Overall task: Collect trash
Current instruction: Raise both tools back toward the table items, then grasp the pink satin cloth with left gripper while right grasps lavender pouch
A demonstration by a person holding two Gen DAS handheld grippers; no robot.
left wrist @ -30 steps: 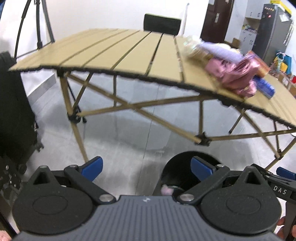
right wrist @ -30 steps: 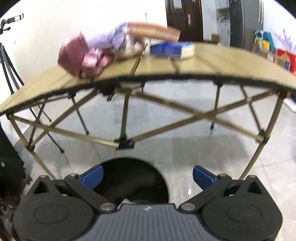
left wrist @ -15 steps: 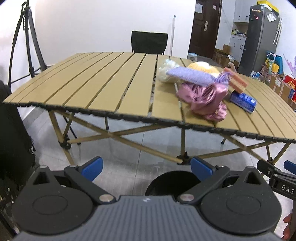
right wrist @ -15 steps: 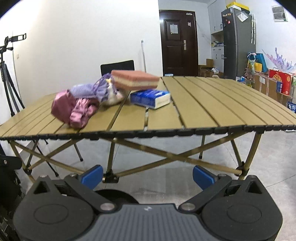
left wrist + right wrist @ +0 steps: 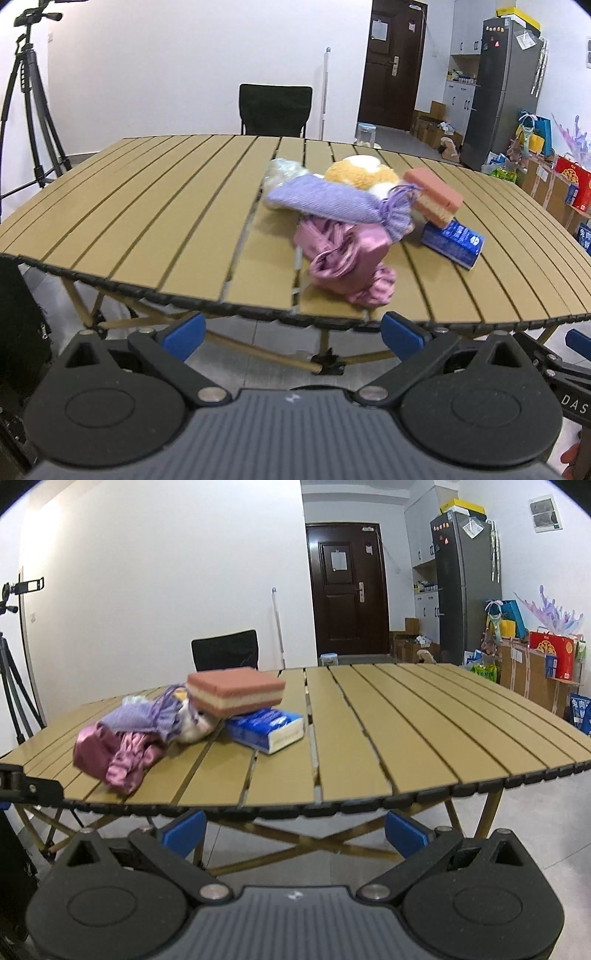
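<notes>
A pile of items lies on the slatted wooden table (image 5: 147,221) (image 5: 406,731): a crumpled pink cloth (image 5: 347,258) (image 5: 114,753), a purple knitted piece (image 5: 328,199) (image 5: 144,712), a yellow-and-white plush (image 5: 362,171), a clear plastic wad (image 5: 284,170), a pink sponge block (image 5: 436,195) (image 5: 236,696) and a blue tissue pack (image 5: 452,242) (image 5: 267,727). My left gripper (image 5: 291,332) is open and empty, below and in front of the table's near edge. My right gripper (image 5: 293,829) is open and empty too, just before the edge.
A black chair (image 5: 275,110) (image 5: 225,655) stands behind the table. A tripod (image 5: 22,96) is at the far left. A fridge (image 5: 498,88) (image 5: 465,583), a dark door (image 5: 349,590) and boxes and bags (image 5: 550,657) fill the right side.
Both grippers have risen from low over the black bin under the table to about table-top height. The bin has dropped out of sight. Both stayed open.
</notes>
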